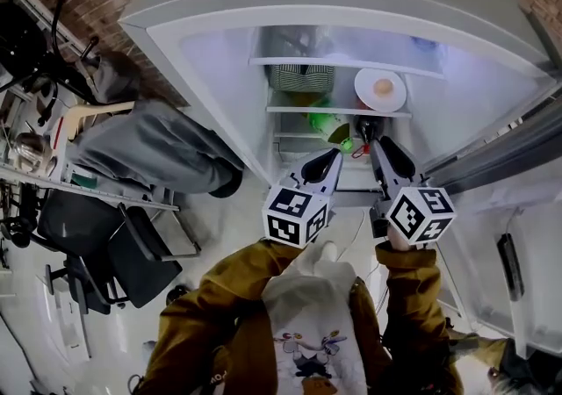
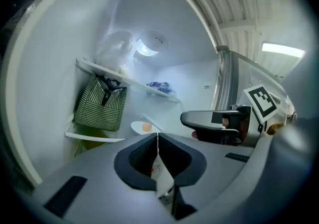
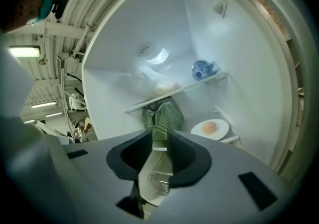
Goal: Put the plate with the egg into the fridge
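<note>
Fridge shelf (image 1: 338, 110) is carrying plate (image 1: 367, 90) flat so egg (image 1: 383, 86) isn't rolling; left gripper (image 1: 332, 156) jaws closed, right gripper (image 1: 376, 140) jaws narrowly apart, both empty.

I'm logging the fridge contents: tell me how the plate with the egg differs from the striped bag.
The plate is plain white and round; the striped bag is green-and-white and boxy. The plate lies flat, bearing an egg; the bag stands upright. In the head view the plate is at the right, the bag at the left. Both sit on the same fridge shelf.
</note>
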`<state>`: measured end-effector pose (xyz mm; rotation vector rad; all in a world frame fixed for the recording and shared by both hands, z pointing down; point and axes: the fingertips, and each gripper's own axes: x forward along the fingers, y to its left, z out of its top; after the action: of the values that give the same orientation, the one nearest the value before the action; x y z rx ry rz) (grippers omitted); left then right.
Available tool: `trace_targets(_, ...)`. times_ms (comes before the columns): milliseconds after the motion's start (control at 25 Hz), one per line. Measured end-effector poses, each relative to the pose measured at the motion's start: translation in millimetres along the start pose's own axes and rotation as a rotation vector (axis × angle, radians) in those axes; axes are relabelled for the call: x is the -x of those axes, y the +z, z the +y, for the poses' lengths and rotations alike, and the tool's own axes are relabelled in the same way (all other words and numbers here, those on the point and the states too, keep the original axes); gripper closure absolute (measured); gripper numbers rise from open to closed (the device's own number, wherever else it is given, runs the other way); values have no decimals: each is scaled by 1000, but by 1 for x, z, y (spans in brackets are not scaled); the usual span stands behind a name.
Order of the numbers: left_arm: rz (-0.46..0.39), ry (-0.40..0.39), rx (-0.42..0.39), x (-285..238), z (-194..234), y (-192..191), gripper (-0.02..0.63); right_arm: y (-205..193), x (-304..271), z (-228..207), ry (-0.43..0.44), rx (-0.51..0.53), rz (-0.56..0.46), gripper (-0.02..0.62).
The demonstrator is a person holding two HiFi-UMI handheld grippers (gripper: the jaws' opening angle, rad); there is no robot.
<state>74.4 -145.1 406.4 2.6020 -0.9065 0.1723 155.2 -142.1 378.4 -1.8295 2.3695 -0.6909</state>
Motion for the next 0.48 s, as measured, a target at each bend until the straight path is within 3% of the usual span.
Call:
trace_targets(200, 20, 17, 18, 33, -2, -18, 595, -13, 18, 9, -49, 103, 3, 510)
trace_targets(360, 34, 41, 27, 51, 1, -31, 595, -22, 33, 7, -90, 97, -16, 591)
trace_targets(480, 29, 55, 15, 61, 1, -34, 595, -30, 42, 8, -119, 114, -13, 591)
